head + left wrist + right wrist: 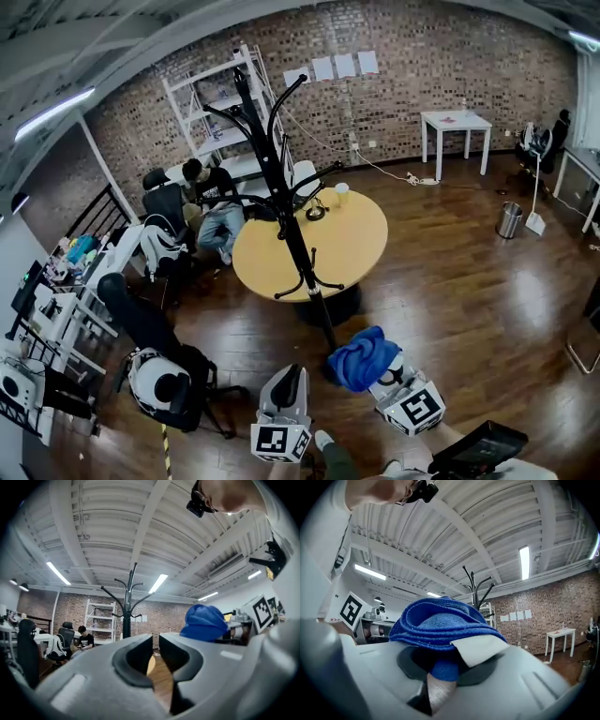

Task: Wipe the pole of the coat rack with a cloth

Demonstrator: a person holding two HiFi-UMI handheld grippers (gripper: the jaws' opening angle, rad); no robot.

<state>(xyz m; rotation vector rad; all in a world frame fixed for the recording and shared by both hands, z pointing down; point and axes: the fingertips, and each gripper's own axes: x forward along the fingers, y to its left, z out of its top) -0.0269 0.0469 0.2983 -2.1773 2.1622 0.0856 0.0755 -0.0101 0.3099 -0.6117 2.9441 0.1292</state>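
Left tongs (154,660): jaws a narrow slit apart, nothing between them. Wood floor shows through the gap.
Right tongs (440,670): clamped on my folded blue cloth (440,620), which bulges up and over both jaws.
Cloth position: low, just right of my left tongs, near the lower end of the pole. Whether it touches the pole I cannot tell.
Coat rack (286,202): black, upright, straight ahead of both tongs, hooks curving out at the top.
Round desk (352,239): wooden, just behind the rack.
Seated person (211,197): beyond my left tongs, left of the rack, before white shelving (211,112).
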